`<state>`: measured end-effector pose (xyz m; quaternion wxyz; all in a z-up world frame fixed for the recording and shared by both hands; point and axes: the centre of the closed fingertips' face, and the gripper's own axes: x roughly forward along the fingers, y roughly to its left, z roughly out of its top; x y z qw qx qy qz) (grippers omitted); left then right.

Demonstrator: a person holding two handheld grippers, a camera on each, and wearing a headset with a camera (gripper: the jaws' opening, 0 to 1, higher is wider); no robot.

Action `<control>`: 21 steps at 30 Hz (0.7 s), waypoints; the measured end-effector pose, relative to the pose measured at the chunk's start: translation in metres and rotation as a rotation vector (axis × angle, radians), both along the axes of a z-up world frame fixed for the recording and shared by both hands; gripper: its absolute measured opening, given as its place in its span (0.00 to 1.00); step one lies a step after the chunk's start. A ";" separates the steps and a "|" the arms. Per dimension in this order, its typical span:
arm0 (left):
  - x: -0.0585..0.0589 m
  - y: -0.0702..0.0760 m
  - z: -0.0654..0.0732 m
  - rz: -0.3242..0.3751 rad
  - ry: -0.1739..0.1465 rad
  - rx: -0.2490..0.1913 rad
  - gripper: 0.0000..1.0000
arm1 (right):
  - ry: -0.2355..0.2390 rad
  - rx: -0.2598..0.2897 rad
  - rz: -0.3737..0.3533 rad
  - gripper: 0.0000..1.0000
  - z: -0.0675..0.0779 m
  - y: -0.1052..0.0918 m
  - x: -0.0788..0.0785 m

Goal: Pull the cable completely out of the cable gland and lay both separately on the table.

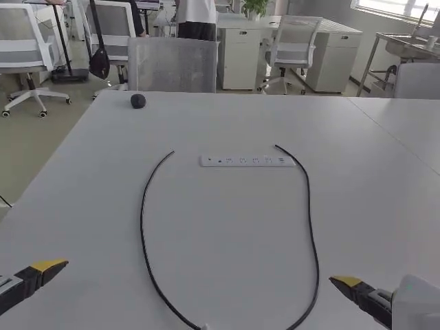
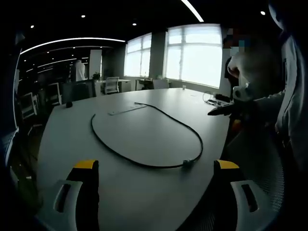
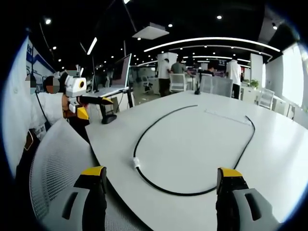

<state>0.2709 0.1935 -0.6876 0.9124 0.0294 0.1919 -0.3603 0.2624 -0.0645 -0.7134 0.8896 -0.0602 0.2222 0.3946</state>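
Black cable [image 1: 141, 220] threaded through white gland [image 3: 136, 163]

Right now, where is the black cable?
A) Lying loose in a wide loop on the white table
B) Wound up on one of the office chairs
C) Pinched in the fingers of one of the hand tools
A: the cable lies in an open loop on the table, while the left gripper and right gripper are both open and apart from it.
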 end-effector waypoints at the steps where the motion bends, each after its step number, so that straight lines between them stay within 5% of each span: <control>1: 0.000 0.000 0.000 0.000 -0.001 0.000 1.00 | 0.002 0.001 0.000 0.97 0.000 0.000 0.000; 21: -0.003 0.001 0.000 0.007 0.002 -0.010 1.00 | 0.003 0.003 0.012 0.97 -0.001 0.003 -0.002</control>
